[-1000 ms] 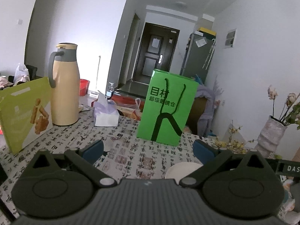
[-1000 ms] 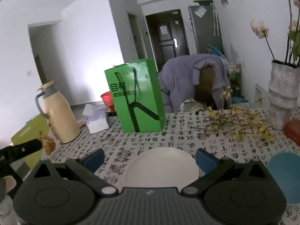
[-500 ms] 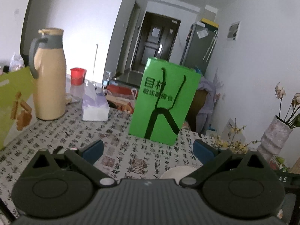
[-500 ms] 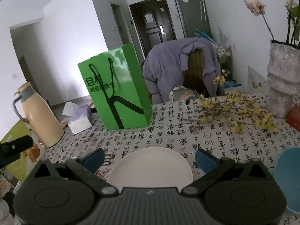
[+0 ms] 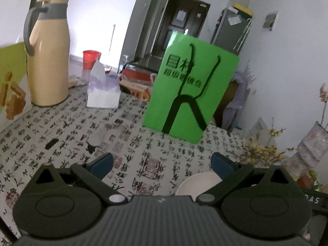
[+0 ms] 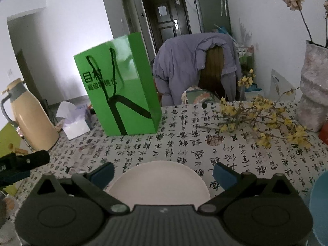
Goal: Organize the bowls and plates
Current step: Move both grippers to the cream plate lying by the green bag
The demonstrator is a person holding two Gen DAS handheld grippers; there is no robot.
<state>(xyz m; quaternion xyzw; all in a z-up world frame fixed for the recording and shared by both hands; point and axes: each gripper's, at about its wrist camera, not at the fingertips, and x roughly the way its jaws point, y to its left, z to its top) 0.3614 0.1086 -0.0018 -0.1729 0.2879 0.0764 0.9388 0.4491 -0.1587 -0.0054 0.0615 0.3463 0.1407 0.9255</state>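
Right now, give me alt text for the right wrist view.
The open right hand-held gripper hovers over a round white plate on a calligraphy-print tablecloth. Behind stand a bright green paper bag and yellow flowering branches.

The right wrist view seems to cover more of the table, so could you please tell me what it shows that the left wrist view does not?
Only the right wrist view shows the blue dish at the right edge, the purple jacket draped over a chair, and the other tool's black body at the left edge.

Only the left wrist view shows the red bucket.

Both show the white plate, the green bag, the beige thermos, the tissue pack, the yellow flower branches, and an open tool: right, left.
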